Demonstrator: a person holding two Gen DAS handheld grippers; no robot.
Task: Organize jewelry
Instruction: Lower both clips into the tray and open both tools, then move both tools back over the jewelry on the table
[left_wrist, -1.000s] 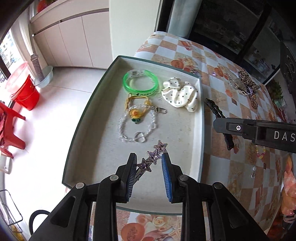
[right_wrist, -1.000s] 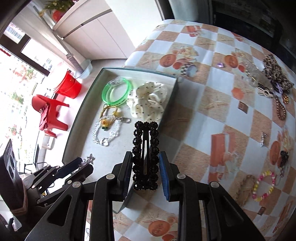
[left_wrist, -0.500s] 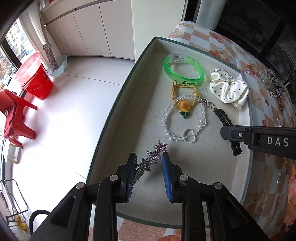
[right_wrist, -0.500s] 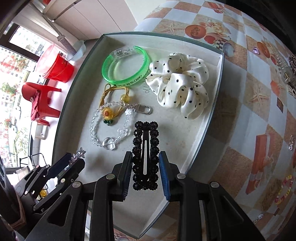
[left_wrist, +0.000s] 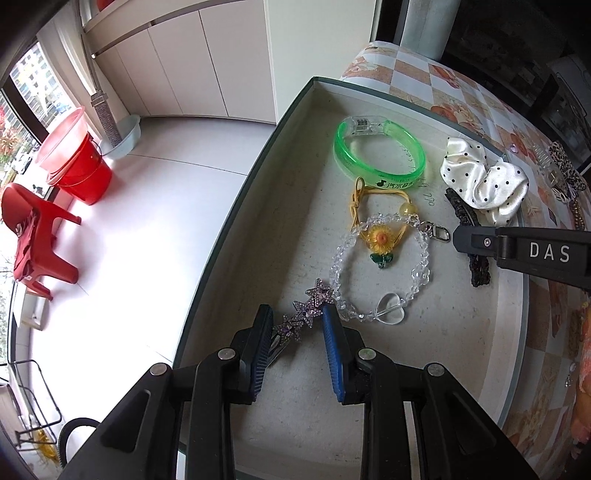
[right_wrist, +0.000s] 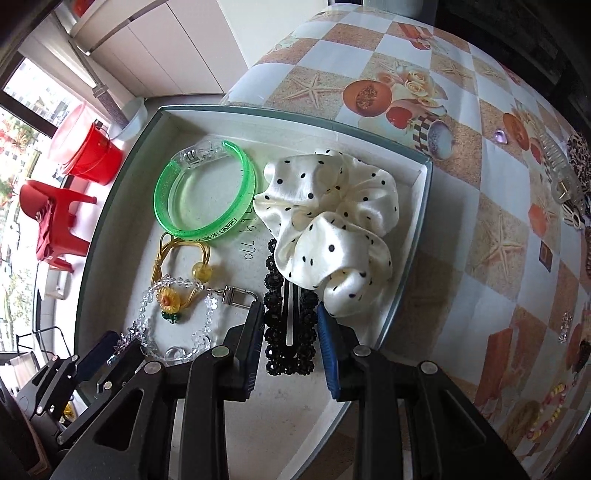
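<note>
Left wrist view: the left gripper sits low over the tray.
Left gripper: jaws part open; the star clip lies slantwise between them, near end against the left pad, far star by the right pad's tip. Whether it is pinched I cannot tell.
Star clip: in the tray's near left part, its top star touching the crystal bracelet.
Right gripper: jaws spread about the black clip, both pads close against its sides; whether they grip it or have let go I cannot tell.
Black clip: in the tray's right part, far end tucked under the scrunchie.
Scrunchie: white with black dots, in the far right corner of the tray.
Bangle: green, in the far part of the tray, just left of the scrunchie.
Sunflower charm: on a yellow cord, inside the bracelet's loop.
Table: checked cloth; more jewelry lies along its right side.
Floor beyond: red bucket and red chair.
</note>
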